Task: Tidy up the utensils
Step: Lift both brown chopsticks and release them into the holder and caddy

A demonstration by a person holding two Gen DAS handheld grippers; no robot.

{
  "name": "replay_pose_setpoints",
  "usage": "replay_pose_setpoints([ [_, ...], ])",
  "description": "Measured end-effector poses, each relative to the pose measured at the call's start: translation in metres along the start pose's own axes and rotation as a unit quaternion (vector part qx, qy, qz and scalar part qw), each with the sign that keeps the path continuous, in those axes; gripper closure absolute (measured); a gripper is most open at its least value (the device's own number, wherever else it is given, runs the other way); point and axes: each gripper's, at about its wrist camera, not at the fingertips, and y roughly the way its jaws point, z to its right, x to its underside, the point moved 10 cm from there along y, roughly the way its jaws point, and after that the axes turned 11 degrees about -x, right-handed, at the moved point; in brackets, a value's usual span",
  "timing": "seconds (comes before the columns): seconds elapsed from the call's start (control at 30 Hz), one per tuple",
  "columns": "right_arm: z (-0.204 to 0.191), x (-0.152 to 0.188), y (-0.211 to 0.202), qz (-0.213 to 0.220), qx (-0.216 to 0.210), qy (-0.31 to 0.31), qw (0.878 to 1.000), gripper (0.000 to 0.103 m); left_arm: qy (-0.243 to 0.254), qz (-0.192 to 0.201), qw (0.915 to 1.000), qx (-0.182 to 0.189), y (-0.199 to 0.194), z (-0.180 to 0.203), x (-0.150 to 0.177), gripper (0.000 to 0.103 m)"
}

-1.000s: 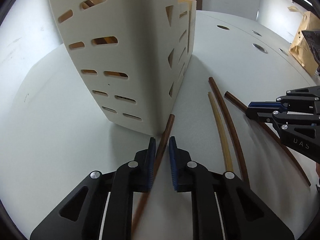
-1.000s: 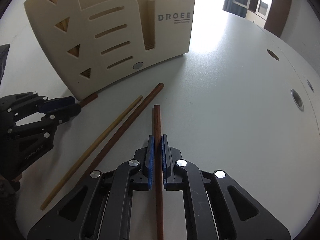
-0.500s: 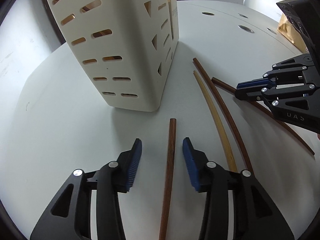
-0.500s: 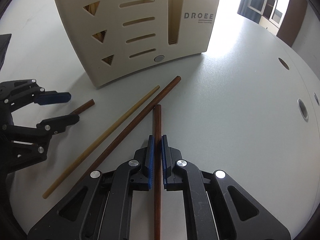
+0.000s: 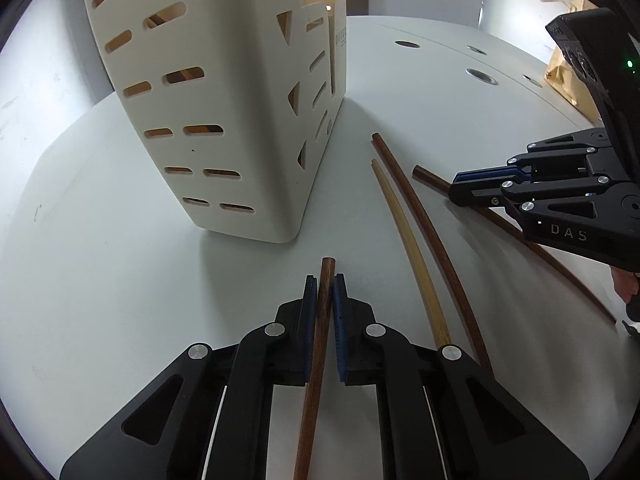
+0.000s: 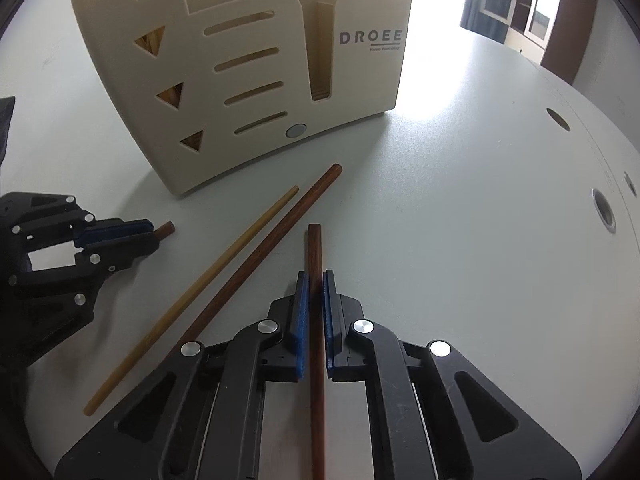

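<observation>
A cream slotted utensil holder (image 5: 224, 120) marked DROEE (image 6: 256, 76) stands on the white table. My left gripper (image 5: 324, 280) is shut on a brown chopstick (image 5: 318, 344), its tip just past the pads; it also shows in the right wrist view (image 6: 120, 236). My right gripper (image 6: 314, 276) is shut on another dark brown chopstick (image 6: 315, 264); it appears in the left wrist view (image 5: 460, 188). A pale yellow chopstick (image 5: 412, 244) (image 6: 200, 284) and a dark brown chopstick (image 5: 432, 236) (image 6: 260, 252) lie side by side between the grippers.
The white table (image 6: 460, 208) has round cable holes (image 6: 602, 210) at the right. A brown paper bag (image 5: 564, 76) lies at the far right edge. Wooden utensils show through the holder's cutouts (image 6: 150, 42).
My left gripper opened half a second ago, moved back from the holder, and has now closed on the brown chopstick. My right gripper stays shut on its chopstick and has pulled back a little.
</observation>
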Motion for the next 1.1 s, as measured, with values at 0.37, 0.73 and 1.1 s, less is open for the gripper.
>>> replay_pose_setpoints([
  [0.37, -0.058, -0.045, -0.112, 0.235, -0.036, -0.083, 0.968, 0.096, -0.100, 0.103, 0.9894, -0.021, -0.073, -0.050, -0.031, 0.096],
  [0.73, -0.108, -0.092, -0.169, 0.315, -0.038, -0.137, 0.938, 0.096, -0.162, 0.250, 0.9529, -0.059, -0.187, -0.084, -0.063, 0.096],
  [1.1, -0.131, -0.132, -0.186, 0.354, -0.081, -0.153, 0.919, 0.096, -0.200, 0.247, 0.9461, -0.060, -0.204, -0.094, -0.091, 0.096],
])
